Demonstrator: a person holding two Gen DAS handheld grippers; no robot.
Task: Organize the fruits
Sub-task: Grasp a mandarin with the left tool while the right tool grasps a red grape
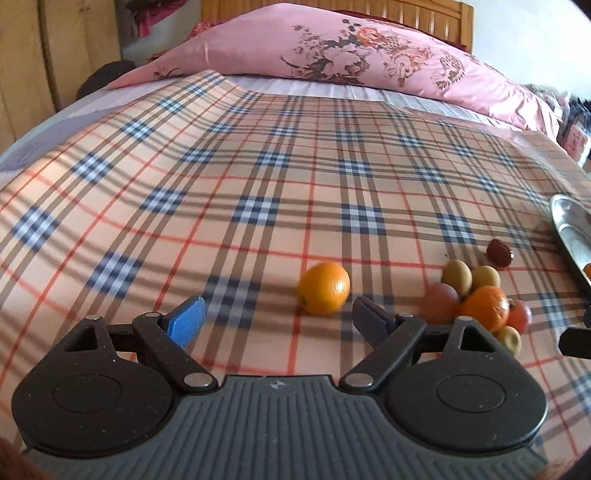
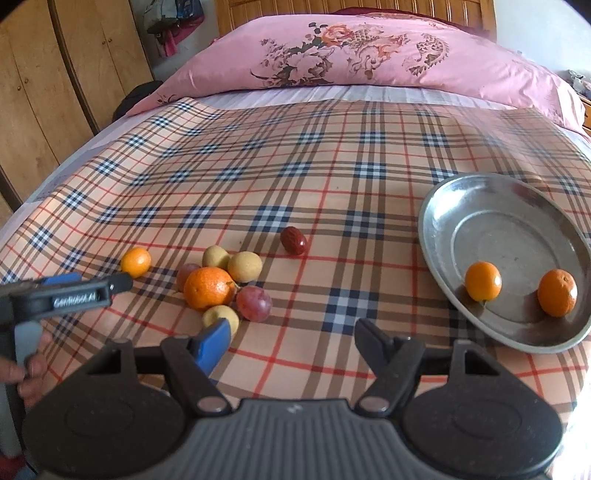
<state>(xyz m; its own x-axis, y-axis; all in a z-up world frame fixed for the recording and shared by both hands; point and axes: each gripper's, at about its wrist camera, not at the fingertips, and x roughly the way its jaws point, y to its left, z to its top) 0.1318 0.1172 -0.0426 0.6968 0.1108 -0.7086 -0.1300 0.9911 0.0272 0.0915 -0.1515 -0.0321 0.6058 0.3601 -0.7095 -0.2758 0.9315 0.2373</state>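
Observation:
My left gripper [image 1: 277, 317] is open and empty, just short of a lone small orange [image 1: 324, 288] that lies on the plaid cloth; the same orange shows in the right wrist view [image 2: 136, 261]. My right gripper [image 2: 291, 339] is open and empty above the cloth. A cluster of fruit lies left of it: an orange [image 2: 208, 287], a reddish grape [image 2: 253, 302], several yellow-green fruits [image 2: 244, 266] and a red date [image 2: 294, 240] apart. A metal plate [image 2: 436, 221] at right holds two small oranges [image 2: 482, 281] [image 2: 557, 292].
The plaid cloth [image 2: 332, 177] covers a bed. A pink floral pillow [image 2: 369, 55] lies at the far end, with a wooden headboard [image 2: 351, 9] behind it. Wooden wardrobe doors [image 2: 48, 74] stand at left. The left gripper's body [image 2: 66, 295] shows at the left edge.

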